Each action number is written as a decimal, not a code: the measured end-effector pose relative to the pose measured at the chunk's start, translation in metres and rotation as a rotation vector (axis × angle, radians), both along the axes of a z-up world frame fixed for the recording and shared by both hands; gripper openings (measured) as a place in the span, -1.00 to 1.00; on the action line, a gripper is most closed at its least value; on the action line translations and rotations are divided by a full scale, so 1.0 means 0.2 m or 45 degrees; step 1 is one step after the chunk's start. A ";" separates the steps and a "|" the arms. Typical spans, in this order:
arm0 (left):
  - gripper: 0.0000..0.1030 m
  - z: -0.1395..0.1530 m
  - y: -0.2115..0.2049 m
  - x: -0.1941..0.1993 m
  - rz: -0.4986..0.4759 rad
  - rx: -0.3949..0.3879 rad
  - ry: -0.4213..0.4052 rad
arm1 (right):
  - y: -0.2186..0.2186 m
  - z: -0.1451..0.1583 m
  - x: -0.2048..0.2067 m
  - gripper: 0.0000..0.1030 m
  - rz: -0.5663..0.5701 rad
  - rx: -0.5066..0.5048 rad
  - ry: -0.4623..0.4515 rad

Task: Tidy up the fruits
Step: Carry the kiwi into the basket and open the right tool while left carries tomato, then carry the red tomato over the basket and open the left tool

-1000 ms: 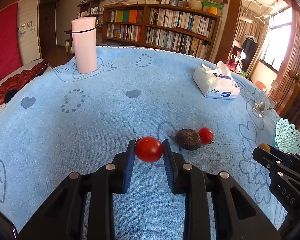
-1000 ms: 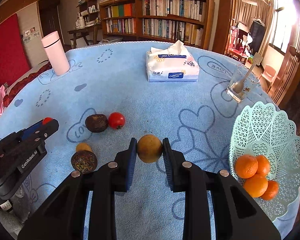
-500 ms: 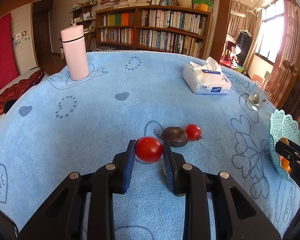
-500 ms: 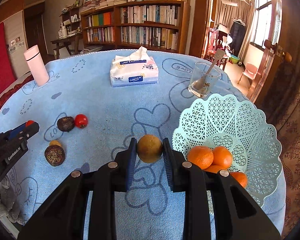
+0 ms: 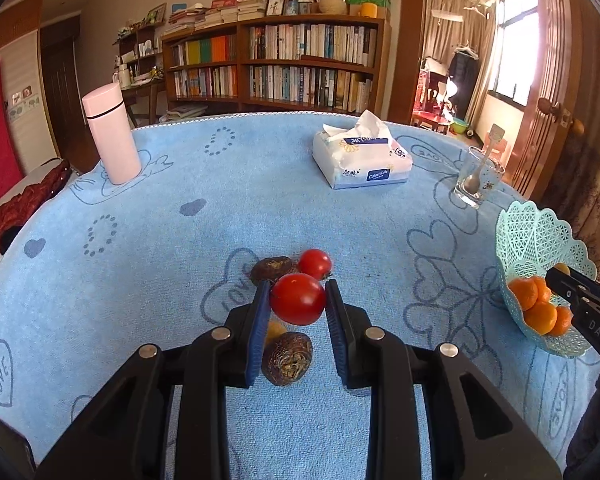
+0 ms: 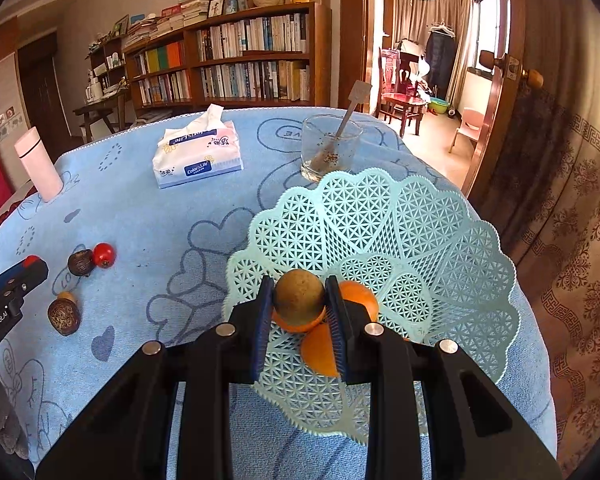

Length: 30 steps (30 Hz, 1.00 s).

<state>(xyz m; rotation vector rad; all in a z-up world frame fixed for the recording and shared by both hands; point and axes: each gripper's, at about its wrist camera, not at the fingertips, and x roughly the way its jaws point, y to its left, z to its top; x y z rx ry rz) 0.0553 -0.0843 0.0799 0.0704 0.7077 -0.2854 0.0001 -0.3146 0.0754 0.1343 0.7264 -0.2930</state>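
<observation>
My left gripper (image 5: 297, 300) is shut on a red tomato (image 5: 298, 298), held above the blue cloth. Below it lie a dark brown fruit (image 5: 287, 357) and a small yellow fruit (image 5: 275, 330); beyond lie another dark fruit (image 5: 273, 269) and a second tomato (image 5: 315, 263). My right gripper (image 6: 299, 299) is shut on a round brown-yellow fruit (image 6: 299, 297), held over the mint lattice basket (image 6: 420, 240), above the oranges (image 6: 358, 294) in it. The basket (image 5: 534, 240) also shows at the right in the left wrist view.
A tissue pack (image 5: 362, 160), a glass with a spoon (image 5: 476, 178) and a pink flask (image 5: 110, 134) stand on the far half of the table. The table edge and a curtain (image 6: 572, 240) are just right of the basket.
My right gripper has carried the brown-yellow fruit to the right, from the cloth to over the basket. My left gripper has risen and shifted right with the tomato.
</observation>
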 end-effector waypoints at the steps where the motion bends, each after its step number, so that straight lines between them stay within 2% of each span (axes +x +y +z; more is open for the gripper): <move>1: -0.46 0.01 -0.02 -0.01 -0.009 0.001 -0.001 | -0.03 0.00 -0.01 -0.48 -0.009 0.008 0.000; 12: -0.46 0.04 -0.27 -0.06 -0.110 0.028 -0.011 | -0.28 -0.04 -0.09 -0.47 -0.113 0.110 -0.015; 16: -0.46 0.04 -0.35 -0.08 -0.146 0.035 -0.013 | -0.34 -0.04 -0.12 -0.35 -0.143 0.129 -0.037; 30: -0.46 0.06 -0.68 -0.07 -0.311 0.029 0.014 | -0.48 -0.06 -0.24 -0.35 -0.255 0.149 -0.106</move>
